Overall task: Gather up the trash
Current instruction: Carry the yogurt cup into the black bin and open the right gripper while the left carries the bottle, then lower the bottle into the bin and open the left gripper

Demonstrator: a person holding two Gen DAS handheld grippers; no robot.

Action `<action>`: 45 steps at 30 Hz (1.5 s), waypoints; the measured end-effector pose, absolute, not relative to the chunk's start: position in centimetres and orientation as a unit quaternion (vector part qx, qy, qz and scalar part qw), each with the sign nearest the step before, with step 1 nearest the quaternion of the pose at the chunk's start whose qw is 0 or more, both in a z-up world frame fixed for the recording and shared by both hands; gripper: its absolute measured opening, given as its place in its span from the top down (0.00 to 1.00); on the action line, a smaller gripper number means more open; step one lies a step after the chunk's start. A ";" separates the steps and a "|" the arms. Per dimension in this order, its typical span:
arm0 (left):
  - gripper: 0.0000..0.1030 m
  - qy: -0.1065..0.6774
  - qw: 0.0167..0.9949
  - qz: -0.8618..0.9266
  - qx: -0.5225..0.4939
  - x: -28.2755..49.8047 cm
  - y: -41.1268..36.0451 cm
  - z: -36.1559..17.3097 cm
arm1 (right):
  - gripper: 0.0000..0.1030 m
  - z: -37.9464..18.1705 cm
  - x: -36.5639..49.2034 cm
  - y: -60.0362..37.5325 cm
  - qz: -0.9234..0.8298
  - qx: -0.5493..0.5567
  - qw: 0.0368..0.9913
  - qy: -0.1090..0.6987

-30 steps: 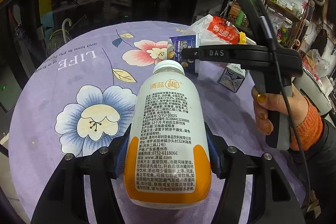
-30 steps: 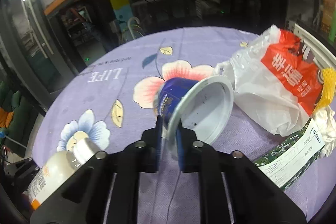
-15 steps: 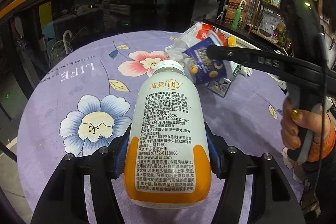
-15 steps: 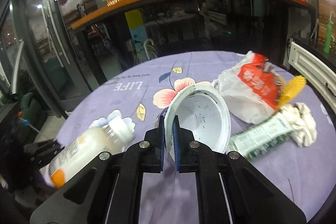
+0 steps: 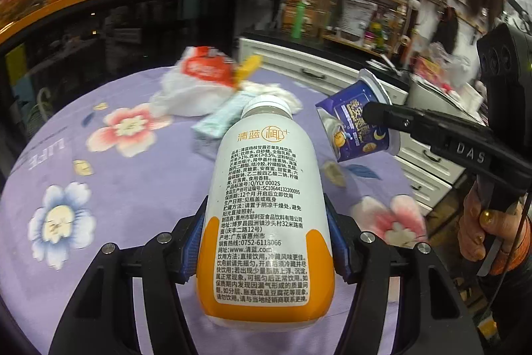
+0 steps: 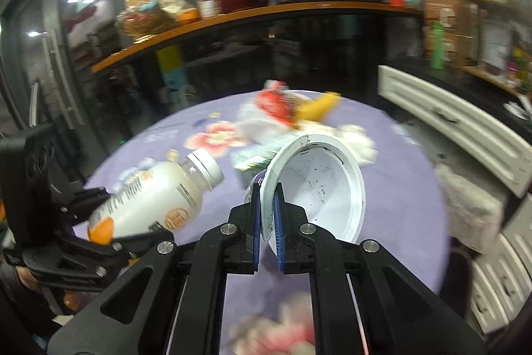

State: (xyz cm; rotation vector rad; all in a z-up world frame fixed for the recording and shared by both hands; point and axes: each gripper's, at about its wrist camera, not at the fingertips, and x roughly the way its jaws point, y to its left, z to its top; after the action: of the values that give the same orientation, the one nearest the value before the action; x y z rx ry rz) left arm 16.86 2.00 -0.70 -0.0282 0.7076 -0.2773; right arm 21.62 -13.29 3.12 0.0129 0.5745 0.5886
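Above the round table [image 5: 139, 188] with its purple floral cloth, both tools carry trash. The left hand-held gripper [image 5: 264, 250] is clamped on the lower body of a white plastic drink bottle with an orange base and a white cap [image 5: 262, 205], cap pointing forward. The right hand-held gripper [image 6: 266, 218] pinches the rim wall of a blue printed yogurt cup with a white interior [image 6: 319, 188], mouth turned toward its camera.

For the carry in hand, keep both grips firm. Hold the cup steady, since a thin rim probably flexes and may slip. Keep the two loads apart.

The cup interior shows only dark smears, with no pooled contents. The bottle is capped; its fill level cannot be determined.

A white and red plastic bag [image 5: 199, 79], a green carton [image 6: 259, 155] and crumpled white tissue [image 6: 359, 142] lie on the table, not yet collected. No bin is visible.
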 end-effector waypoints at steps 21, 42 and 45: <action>0.41 0.362 0.889 -0.278 0.023 19.4 -18.2 -2.6 | 0.92 -9.6 21.4 -35.4 0.076 0.072 0.920 0.378; 0.41 0.407 0.868 -0.280 0.056 21.0 -24.6 -7.0 | 0.40 -19.5 23.1 -39.3 0.030 0.156 0.886 0.436; 0.41 0.414 0.863 -0.283 0.056 21.0 -25.2 -7.5 | 0.36 -18.6 21.9 -40.1 0.015 0.152 0.891 0.428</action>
State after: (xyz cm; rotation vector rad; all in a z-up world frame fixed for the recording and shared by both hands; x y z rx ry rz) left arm 21.02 -25.22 -7.46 0.1183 0.8682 -0.5926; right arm 21.93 -40.11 -18.64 0.3154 0.8881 0.0303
